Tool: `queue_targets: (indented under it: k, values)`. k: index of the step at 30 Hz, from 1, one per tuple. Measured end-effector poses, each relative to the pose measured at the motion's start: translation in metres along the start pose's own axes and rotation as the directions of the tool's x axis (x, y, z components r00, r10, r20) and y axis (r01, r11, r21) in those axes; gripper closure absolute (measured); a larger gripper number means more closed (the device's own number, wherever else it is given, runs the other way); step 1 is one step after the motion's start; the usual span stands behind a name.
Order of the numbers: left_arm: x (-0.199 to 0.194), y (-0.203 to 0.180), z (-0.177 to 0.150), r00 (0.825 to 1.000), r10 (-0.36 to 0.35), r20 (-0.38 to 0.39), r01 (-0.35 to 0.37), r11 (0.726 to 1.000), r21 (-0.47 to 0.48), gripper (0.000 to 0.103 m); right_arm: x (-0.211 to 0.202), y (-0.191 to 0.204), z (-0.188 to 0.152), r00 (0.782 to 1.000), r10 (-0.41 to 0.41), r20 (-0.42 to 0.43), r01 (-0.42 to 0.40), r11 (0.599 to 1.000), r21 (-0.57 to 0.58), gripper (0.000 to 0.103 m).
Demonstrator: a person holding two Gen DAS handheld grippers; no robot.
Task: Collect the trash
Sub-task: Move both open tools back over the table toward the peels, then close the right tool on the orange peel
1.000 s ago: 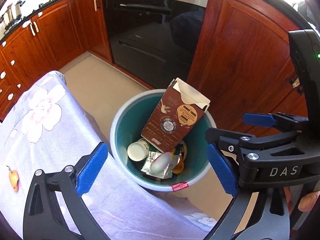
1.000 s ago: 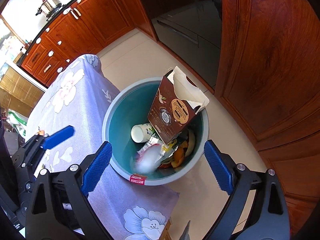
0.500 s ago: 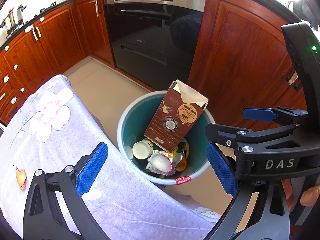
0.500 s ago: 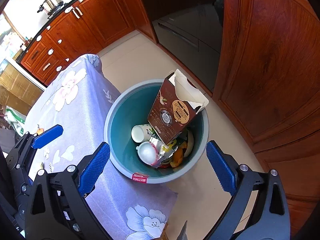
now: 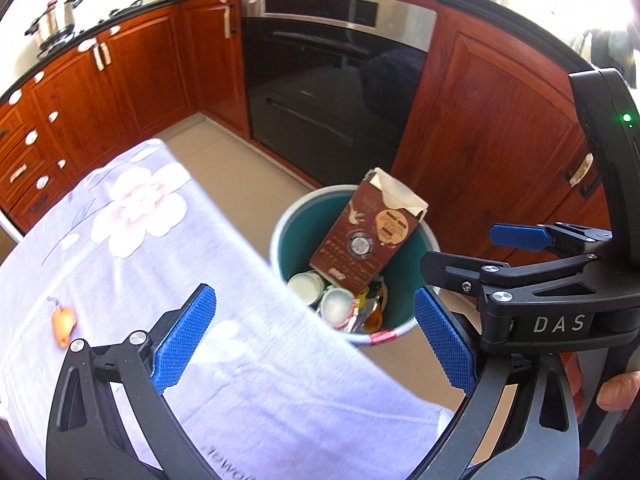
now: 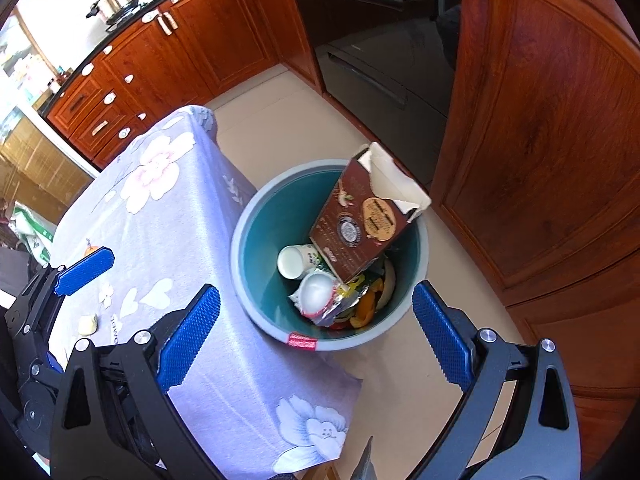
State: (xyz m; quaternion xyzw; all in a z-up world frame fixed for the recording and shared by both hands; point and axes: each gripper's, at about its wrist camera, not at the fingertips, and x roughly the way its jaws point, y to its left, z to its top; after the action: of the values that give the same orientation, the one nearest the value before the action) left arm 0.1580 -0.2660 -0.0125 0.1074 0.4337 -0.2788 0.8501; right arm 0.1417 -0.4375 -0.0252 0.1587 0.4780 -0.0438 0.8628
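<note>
A teal bin (image 5: pixel 297 227) (image 6: pixel 260 240) stands on the floor beside the table. It holds a brown carton (image 5: pixel 364 236) (image 6: pixel 362 228) leaning upright, two white cups (image 6: pixel 294 262) (image 5: pixel 335 303), wrappers and peel. My left gripper (image 5: pixel 316 338) is open and empty above the table edge. My right gripper (image 6: pixel 316 338) is open and empty above the bin's near rim. An orange scrap (image 5: pixel 63 323) and a pale scrap (image 6: pixel 88 325) lie on the floral tablecloth (image 5: pixel 132 240) (image 6: pixel 160 216).
Wooden cabinets (image 5: pixel 492 120) (image 6: pixel 552 140) and a black oven (image 5: pixel 332 92) stand close behind the bin. Tiled floor (image 6: pixel 280 120) lies between table and cabinets. The right gripper's body (image 5: pixel 560 288) sits at the right of the left wrist view; the left one (image 6: pixel 48 300) sits at the left of the right wrist view.
A white cup dropped from my right gripper into the bin and settled. Both grippers have pulled back from the bin over the table, staying open.
</note>
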Motion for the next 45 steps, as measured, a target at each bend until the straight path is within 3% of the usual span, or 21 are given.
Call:
queue_targets:
  k: [8,18,30,36,38,40,43,45]
  values:
    - [-0.026,0.052,-0.028,0.999,0.049,0.0,-0.048,0.994,-0.094,0.004,-0.004,0.047,-0.011,1.0,0.023,-0.006,-0.024,0.997,-0.073,0.01]
    - [-0.06,0.139,-0.079,0.991,0.134,-0.011,-0.133,0.966,-0.224,0.004,0.006,0.129,-0.026,0.997,0.058,-0.048,-0.066,0.981,-0.183,0.01]
    - [-0.076,0.25,-0.137,0.977,0.206,-0.052,-0.21,0.902,-0.378,0.004,0.041,0.242,-0.033,0.983,0.158,-0.092,-0.18,0.92,-0.348,0.01]
    - [-0.07,0.276,-0.153,0.978,0.196,-0.074,-0.21,0.91,-0.358,0.004,0.078,0.295,-0.028,0.968,0.21,-0.141,-0.249,0.885,-0.394,0.011]
    - [-0.064,0.281,-0.158,0.979,0.182,-0.094,-0.204,0.915,-0.348,0.004,0.091,0.31,-0.026,0.968,0.203,-0.151,-0.248,0.875,-0.416,0.02]
    - [-0.06,0.284,-0.16,0.98,0.173,-0.103,-0.198,0.918,-0.343,0.004,0.105,0.322,-0.023,0.965,0.203,-0.166,-0.256,0.865,-0.431,0.022]
    - [-0.058,0.291,-0.159,0.978,0.187,-0.094,-0.208,0.916,-0.343,0.004,0.124,0.339,-0.018,0.967,0.185,-0.174,-0.247,0.849,-0.467,0.041]
    - [-0.056,0.297,-0.155,0.981,0.177,-0.083,-0.196,0.911,-0.364,0.004,0.136,0.348,-0.014,0.965,0.183,-0.188,-0.252,0.843,-0.476,0.043]
